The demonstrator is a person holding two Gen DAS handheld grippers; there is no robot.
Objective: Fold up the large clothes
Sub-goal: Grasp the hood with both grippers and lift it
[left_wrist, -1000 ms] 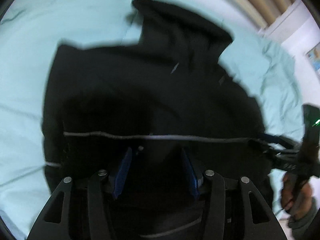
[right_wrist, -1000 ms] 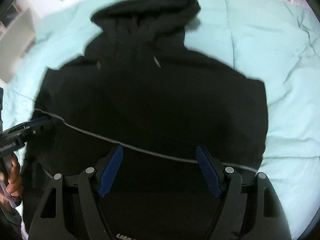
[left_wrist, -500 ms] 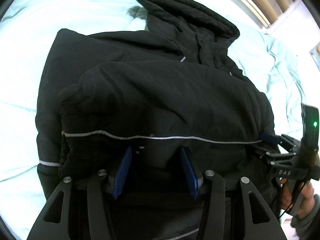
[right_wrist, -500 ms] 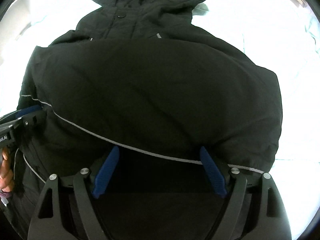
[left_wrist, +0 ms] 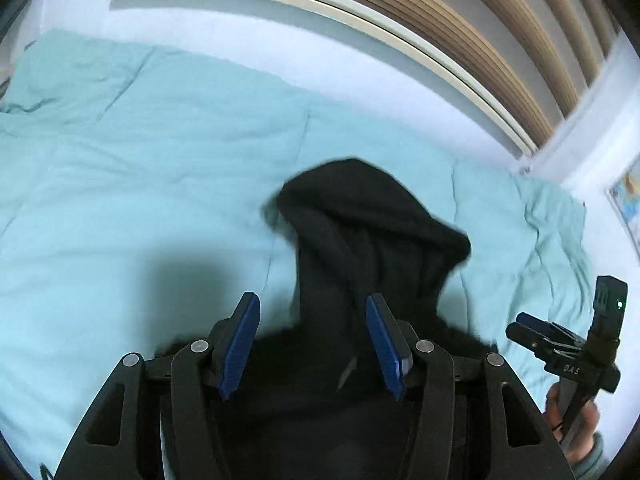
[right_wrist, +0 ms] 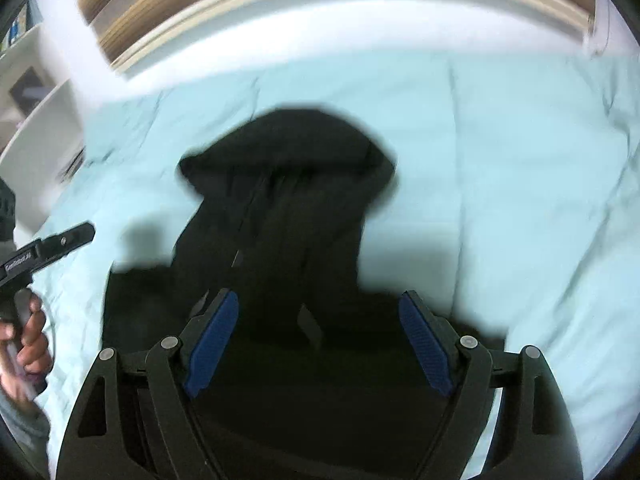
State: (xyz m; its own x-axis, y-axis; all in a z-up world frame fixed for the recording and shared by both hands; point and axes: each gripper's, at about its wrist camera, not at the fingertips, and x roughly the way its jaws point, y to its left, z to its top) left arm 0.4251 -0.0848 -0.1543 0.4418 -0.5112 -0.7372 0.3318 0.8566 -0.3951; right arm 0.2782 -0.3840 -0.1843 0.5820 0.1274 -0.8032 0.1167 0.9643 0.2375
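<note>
- A black hooded jacket (left_wrist: 372, 240) lies on a bed covered with a pale turquoise quilt (left_wrist: 140, 152); its hood points toward the far side of the bed, and its body spreads out below both cameras.
- The left gripper (left_wrist: 316, 346) hangs above the jacket's upper part, just below the hood. Its blue-padded fingers (left_wrist: 240, 344) stand moderately apart and are opening at this moment; the black fabric shows in the gap behind them, but nothing is pinched and the pads press on nothing (released).
- The right gripper (right_wrist: 320, 344) hangs over the same jacket (right_wrist: 288, 200), with its blue-padded fingers (right_wrist: 212, 344) spread wide. The jacket fills the space seen between them, yet the pads touch no cloth, so this one too is released and empty.
- In the left wrist view the right gripper appears at the right edge, held by a hand (left_wrist: 572, 424) with a grey cuff, its tip over the quilt beside the jacket.
- In the right wrist view the left gripper's tip reaches in from the left edge, held by the other hand (right_wrist: 28, 340), above the quilt (right_wrist: 520, 180) just left of the jacket.
- Beyond the bed runs a slatted wooden headboard (left_wrist: 440, 12) (both views are motion-blurred, so fine detail on the jacket cannot be told).
</note>
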